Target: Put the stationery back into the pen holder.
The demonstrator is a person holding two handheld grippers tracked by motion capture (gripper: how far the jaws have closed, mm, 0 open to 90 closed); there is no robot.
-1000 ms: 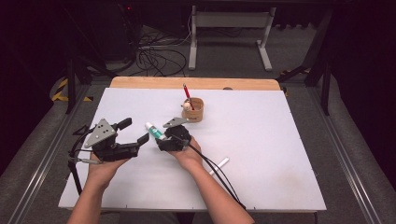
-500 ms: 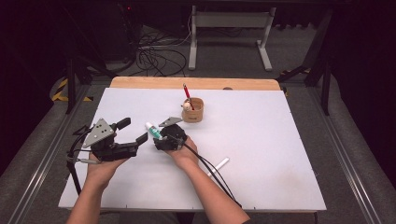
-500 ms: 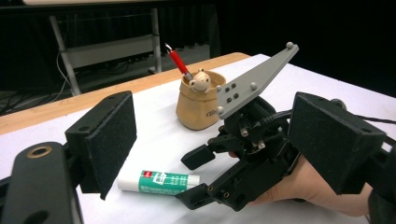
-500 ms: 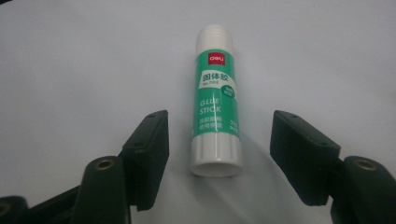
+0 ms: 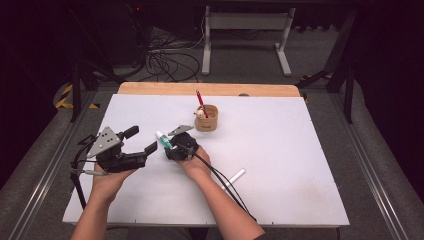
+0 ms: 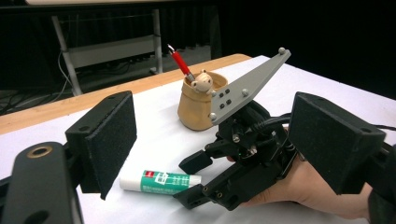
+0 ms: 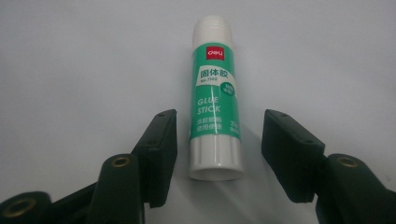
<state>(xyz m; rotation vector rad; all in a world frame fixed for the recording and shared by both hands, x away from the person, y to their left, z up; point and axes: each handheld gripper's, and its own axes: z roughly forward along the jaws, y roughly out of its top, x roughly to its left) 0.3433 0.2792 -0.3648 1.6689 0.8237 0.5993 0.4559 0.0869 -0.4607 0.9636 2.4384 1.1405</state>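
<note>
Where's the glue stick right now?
The glue stick lies flat on the white table, left of centre in the high view, between the open jaws of the right hand-held gripper, pads not touching it.

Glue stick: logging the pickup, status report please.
Right gripper closing, pads astride glue stick, no contact yet. Left gripper open, idle beside. Nothing in the way.

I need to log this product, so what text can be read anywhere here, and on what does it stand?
"deli": red patch near the cap end of the glue stick.
"固体胶": white panel below it.
"GLUE STICK": green label.
Small print under the Chinese, in the round badge and below "GLUE STICK": too small to read.
Wooden cup, red pen: no text.
</note>
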